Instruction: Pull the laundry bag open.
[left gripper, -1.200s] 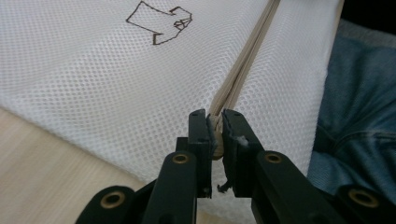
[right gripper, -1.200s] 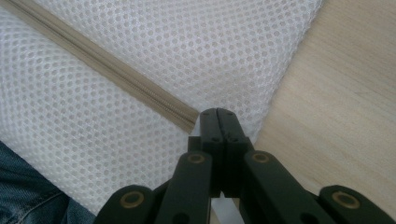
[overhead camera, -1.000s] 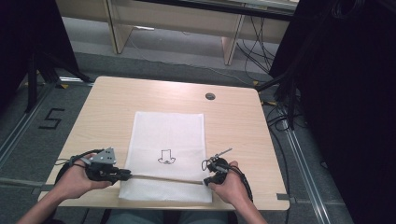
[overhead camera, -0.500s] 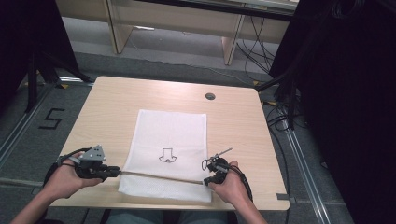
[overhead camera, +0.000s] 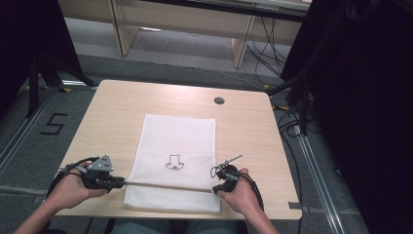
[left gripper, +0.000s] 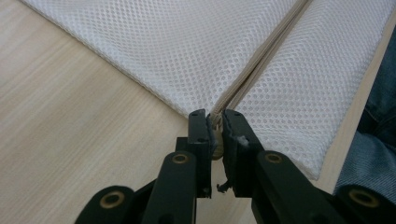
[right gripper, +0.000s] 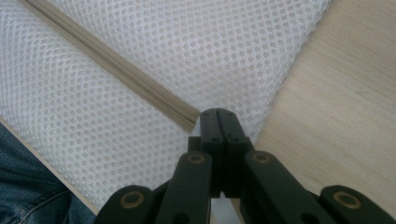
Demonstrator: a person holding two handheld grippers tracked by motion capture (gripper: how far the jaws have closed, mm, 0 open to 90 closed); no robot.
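A light wooden tabletop [overhead camera: 122,112] with a round grommet hole [overhead camera: 219,100] stands on grey carpet [overhead camera: 29,161] marked with a black "5" [overhead camera: 52,125]. Behind it stands pale wooden furniture [overhead camera: 180,24]; black cables [overhead camera: 292,122] trail beside dark drapes [overhead camera: 370,97].

- The left gripper [overhead camera: 119,184] sits low at the near left, held in the left hand [overhead camera: 73,187], with its jaws pointing level toward the right hand.
- In the left gripper view its 2 jaws are nearly together, pinching a small zipper pull [left gripper: 216,135].
- The right gripper [overhead camera: 216,187] is held in the right hand [overhead camera: 241,195] at the near right, jaws facing left.
- In the right gripper view its 2 jaws are pressed fully together.
- Both forearms enter from the bottom edge.
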